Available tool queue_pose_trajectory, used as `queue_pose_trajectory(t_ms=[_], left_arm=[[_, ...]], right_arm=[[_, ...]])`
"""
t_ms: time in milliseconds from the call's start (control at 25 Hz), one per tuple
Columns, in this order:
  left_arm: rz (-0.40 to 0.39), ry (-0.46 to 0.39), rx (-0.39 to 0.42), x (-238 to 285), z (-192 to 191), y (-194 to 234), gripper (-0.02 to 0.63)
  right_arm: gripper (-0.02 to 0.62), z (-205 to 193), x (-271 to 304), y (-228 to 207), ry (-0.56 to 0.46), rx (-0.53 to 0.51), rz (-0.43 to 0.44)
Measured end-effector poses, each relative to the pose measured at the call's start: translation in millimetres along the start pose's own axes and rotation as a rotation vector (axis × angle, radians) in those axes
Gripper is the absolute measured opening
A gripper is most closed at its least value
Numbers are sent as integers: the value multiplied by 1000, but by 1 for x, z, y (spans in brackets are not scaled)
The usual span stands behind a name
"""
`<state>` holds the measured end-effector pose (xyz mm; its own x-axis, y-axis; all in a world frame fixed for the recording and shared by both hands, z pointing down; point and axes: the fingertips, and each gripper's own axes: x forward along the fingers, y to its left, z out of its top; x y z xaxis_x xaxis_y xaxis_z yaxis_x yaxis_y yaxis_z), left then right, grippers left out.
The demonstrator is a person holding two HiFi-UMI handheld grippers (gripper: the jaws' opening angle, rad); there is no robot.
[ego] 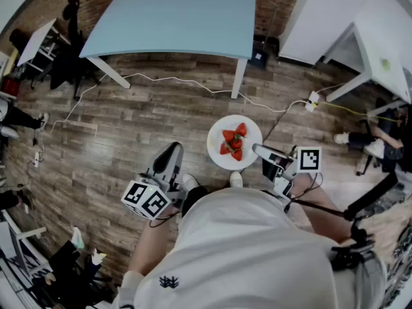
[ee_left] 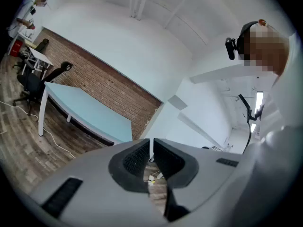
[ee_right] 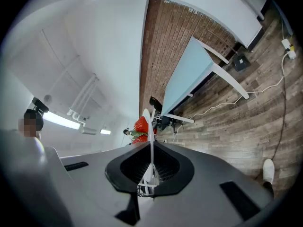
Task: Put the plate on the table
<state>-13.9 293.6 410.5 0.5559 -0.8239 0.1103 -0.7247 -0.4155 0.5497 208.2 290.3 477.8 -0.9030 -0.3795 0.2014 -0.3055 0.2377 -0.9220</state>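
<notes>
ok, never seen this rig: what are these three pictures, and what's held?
No robot here: a person holds a two-jaw gripper in each hand. The head view looks steeply down from the person's head; the other two cameras ride on the grippers and look along their jaws. The right gripper is clamped on the rim of a white plate of strawberries, carried above the wooden floor. The left gripper is shut and empty. The light-blue table stands ahead; the plate is not on it yet.

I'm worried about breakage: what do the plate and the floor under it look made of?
Plate: smooth, plain white with a thin rim; probably glazed ceramic, though melamine would look the same. Floor: matte brown-grey planks with visible grain and seams; real wood or wood-look laminate, the look leaves it open.
</notes>
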Motion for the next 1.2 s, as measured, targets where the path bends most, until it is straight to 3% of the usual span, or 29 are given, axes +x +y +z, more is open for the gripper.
queue_pose_trajectory(t_ms=[120, 280, 720, 1200], left_arm=[[28, -10, 4, -5, 3, 7, 28], [62, -6, -11, -9, -2, 14, 28], [85, 63, 18, 41, -51, -64, 28], [115, 64, 12, 51, -33, -63, 28]], right_arm=[[17, 3, 20, 8, 27, 2, 56], [17, 3, 27, 4, 65, 10, 52], [17, 22, -56, -22, 78, 78, 113], [17, 37, -50, -25, 78, 104, 117]])
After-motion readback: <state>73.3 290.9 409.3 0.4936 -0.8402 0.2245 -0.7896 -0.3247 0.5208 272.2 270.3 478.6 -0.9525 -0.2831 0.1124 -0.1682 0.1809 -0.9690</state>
